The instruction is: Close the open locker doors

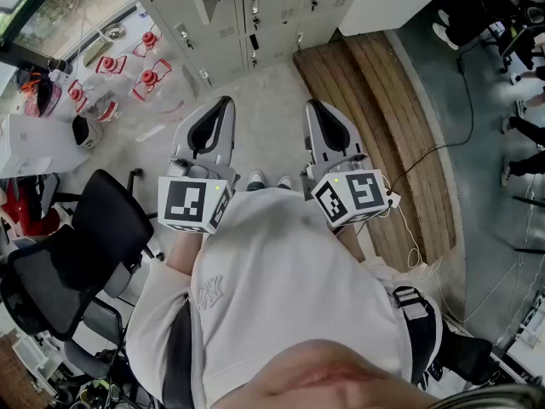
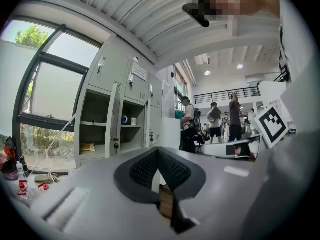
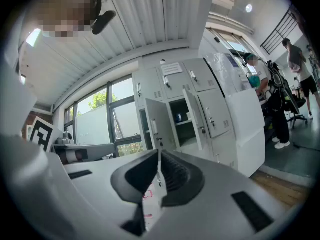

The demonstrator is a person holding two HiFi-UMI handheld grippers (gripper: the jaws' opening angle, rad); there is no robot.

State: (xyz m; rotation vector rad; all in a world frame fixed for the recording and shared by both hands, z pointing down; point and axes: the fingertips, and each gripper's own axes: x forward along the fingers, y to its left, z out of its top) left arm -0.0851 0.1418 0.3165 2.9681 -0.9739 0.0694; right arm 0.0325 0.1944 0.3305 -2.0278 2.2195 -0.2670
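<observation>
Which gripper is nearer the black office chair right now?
Left. In the head view the left gripper sits just right of the black office chair; the right gripper lies farther right, beyond the left one.

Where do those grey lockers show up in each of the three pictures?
Head view: lockers along the top edge, near centre.
Left gripper view: lockers left of centre, two compartments standing open.
Right gripper view: lockers at centre, doors swung open.
Shared landmark: the big window beside them.
</observation>
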